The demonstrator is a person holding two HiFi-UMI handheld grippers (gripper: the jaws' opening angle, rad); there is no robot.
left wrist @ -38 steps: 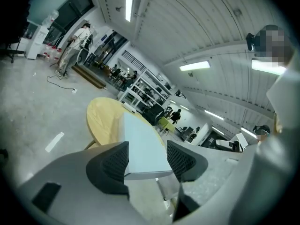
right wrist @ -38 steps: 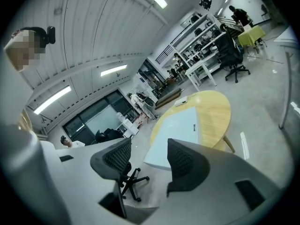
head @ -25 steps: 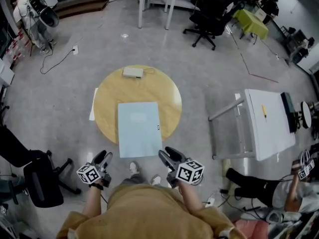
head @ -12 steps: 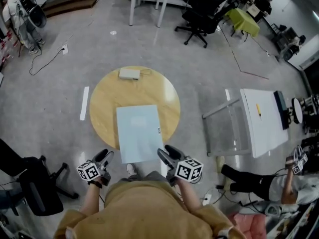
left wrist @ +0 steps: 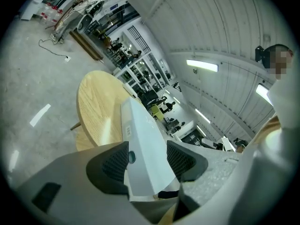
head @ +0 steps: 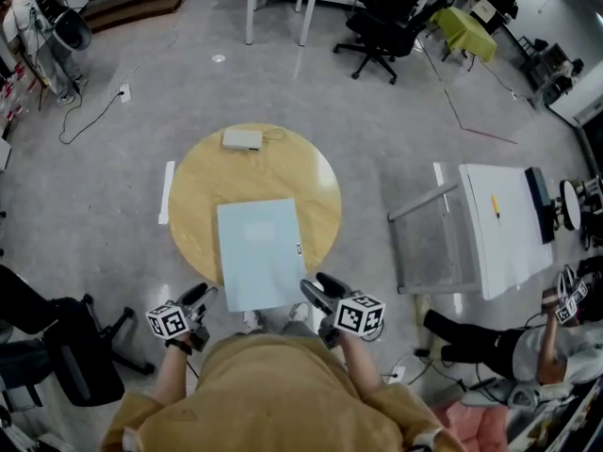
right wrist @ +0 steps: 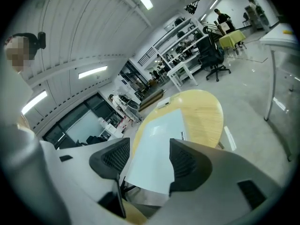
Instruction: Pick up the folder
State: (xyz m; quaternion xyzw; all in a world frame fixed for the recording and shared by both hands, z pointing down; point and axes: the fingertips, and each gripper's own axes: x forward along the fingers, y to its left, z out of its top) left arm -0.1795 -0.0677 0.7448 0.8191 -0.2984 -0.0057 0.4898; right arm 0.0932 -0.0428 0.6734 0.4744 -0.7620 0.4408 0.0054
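Left forearm (head: 171,377) & right forearm (head: 356,358) stretched fwd, side by side. Grey two-jaw left gripper (head: 200,296) w/ marker cube: jaws apart, pads clamping nothing. Matching right gripper (head: 317,286): jaws opening, nothing clamped. Both tilted slightly down

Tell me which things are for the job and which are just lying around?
For the job: folder, round table under it, left gripper, right gripper with fingers opening, gripping nothing.
Just lying about: small white box, floor strip, black office chair.
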